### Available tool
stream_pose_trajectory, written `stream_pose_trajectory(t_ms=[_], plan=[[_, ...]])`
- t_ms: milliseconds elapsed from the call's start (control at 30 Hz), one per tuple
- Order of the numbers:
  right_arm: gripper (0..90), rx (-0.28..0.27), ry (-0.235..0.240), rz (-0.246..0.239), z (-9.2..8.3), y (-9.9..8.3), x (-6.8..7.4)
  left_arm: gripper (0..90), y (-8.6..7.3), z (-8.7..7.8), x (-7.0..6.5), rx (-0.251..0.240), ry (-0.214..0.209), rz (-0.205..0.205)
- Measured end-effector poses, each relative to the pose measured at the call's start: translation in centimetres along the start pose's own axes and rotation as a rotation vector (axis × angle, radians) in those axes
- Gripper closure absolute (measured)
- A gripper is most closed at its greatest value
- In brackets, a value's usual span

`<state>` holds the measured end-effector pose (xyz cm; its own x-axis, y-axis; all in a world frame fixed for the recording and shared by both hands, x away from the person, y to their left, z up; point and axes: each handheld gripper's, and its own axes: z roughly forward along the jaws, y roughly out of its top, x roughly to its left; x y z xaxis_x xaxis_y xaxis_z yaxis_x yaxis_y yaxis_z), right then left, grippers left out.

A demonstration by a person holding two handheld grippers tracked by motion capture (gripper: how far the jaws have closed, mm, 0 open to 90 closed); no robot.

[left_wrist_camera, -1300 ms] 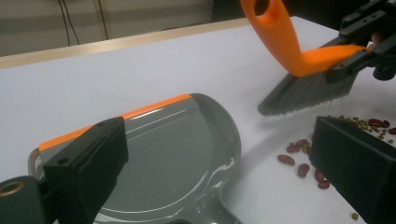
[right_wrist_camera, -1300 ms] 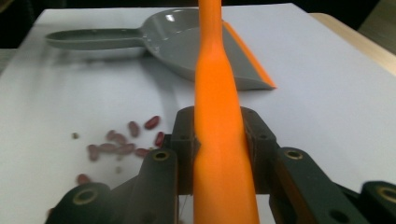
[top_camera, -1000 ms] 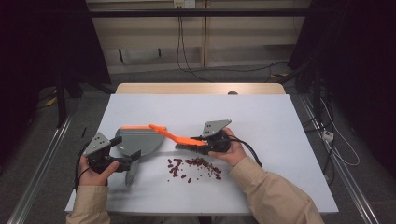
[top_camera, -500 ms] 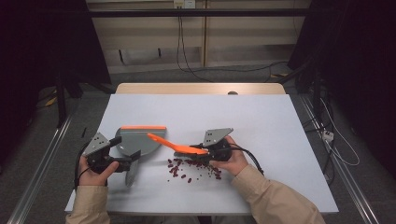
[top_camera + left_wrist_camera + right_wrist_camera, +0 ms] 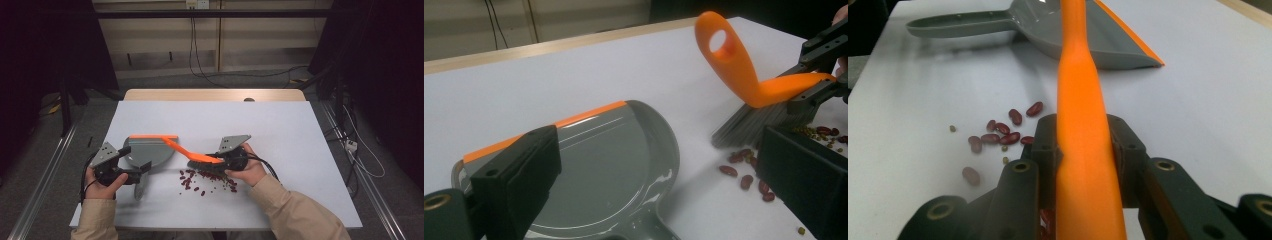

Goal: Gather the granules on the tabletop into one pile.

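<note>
Two tools divide the work: the right gripper (image 5: 231,161) is clamped on the orange brush (image 5: 192,156), bristles down on the beans (image 5: 202,181) to sweep them. The left gripper (image 5: 134,171) appears closed on the grey dustpan's (image 5: 147,152) handle, steadying the pan just beside the beans, though contact is unclear.

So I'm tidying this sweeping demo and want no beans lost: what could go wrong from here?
The beans lie scattered between the brush and the dustpan, so a fast stroke may flick some past the pan. In the high view the pan's orange lip faces away from the beans, so they may hit its rounded back wall instead. The right gripper clamps the narrow handle, which could twist.
</note>
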<state>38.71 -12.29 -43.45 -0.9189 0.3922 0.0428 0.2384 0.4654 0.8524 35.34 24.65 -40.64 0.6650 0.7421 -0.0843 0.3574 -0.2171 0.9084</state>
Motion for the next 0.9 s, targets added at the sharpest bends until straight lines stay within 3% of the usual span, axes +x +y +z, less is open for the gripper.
stream_pose_trajectory(t_ms=[133,267,433,533,733,900], plan=[[71.0,0.044,-0.011,0.022,-0.1,0.4,0.1,4.4,0.0,0.0,0.0,-0.001,-0.002,0.001],[71.1,0.039,0.0,0.011,0.0,0.4,0.4,4.4,0.0,0.0,0.0,-0.001,-0.003,0.005],[71.2,0.021,-0.023,-0.032,0.1,0.4,0.8,4.4,0.1,-0.1,-0.1,-0.003,-0.002,0.002],[71.2,-0.007,-0.05,-0.049,0.0,0.4,0.8,4.4,0.1,-0.1,-0.1,-0.006,-0.002,0.0],[71.2,-0.117,-0.077,0.007,-0.9,1.1,0.2,4.4,0.1,-0.1,-0.1,-0.006,-0.002,0.001],[71.2,-0.157,-0.06,0.046,-1.5,1.6,1.0,4.4,0.1,-0.1,0.0,-0.006,-0.002,0.001]])
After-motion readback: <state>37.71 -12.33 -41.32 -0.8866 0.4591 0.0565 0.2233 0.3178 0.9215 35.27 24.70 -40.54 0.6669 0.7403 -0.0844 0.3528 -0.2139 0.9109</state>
